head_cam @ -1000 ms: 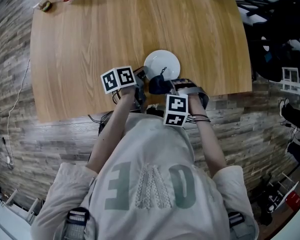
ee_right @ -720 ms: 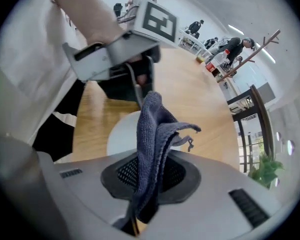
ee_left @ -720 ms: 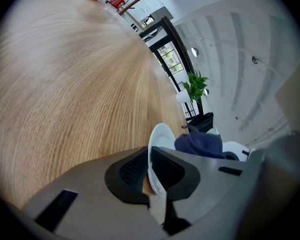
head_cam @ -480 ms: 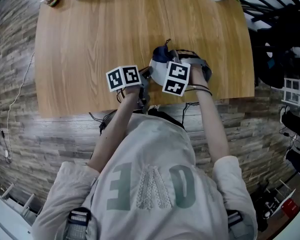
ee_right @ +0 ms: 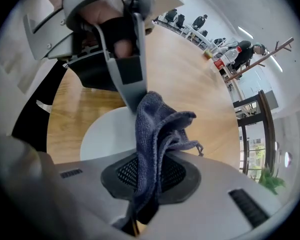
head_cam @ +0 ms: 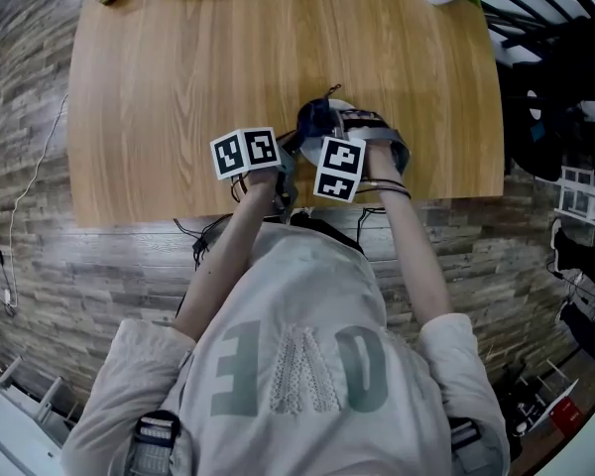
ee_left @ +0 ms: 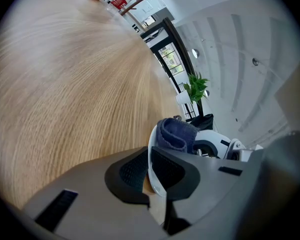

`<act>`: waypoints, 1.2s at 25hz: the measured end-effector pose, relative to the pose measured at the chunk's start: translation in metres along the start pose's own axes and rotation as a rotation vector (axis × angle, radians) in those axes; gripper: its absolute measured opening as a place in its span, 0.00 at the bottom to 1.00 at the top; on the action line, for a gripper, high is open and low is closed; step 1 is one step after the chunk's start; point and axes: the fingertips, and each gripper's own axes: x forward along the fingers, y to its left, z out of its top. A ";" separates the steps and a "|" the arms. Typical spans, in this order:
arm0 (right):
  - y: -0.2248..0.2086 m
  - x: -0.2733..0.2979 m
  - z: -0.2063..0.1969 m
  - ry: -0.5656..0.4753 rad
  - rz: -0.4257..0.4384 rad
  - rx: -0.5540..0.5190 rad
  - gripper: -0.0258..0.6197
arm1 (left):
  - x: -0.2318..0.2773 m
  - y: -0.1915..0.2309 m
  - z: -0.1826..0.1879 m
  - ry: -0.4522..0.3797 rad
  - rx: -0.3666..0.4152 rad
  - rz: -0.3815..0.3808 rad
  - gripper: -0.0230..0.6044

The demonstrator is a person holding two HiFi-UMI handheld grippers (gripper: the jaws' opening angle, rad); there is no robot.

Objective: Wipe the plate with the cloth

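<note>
One wooden table holds plate above plank floor.

Glossy, smooth white plate; soft, nubby blue cloth; pale wood table, fine grain, matt finish

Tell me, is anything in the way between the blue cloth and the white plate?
No, nothing I can see. The right claw is shut on the cloth, which hangs right over the plate. The left claw only pinches the plate's rim.
</note>
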 end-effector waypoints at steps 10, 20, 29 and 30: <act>0.057 -0.027 0.018 -0.034 0.149 -0.117 0.13 | -0.001 0.001 0.001 -0.013 -0.004 0.008 0.08; 0.080 -0.041 0.019 -0.031 0.185 -0.153 0.13 | -0.001 0.001 0.002 -0.019 0.005 0.008 0.08; 0.044 -0.055 -0.002 -0.060 0.104 0.020 0.13 | -0.009 -0.012 0.013 -0.091 0.065 -0.011 0.31; 0.036 -0.057 -0.006 -0.058 0.089 0.040 0.13 | -0.013 -0.016 0.017 -0.115 0.061 -0.025 0.36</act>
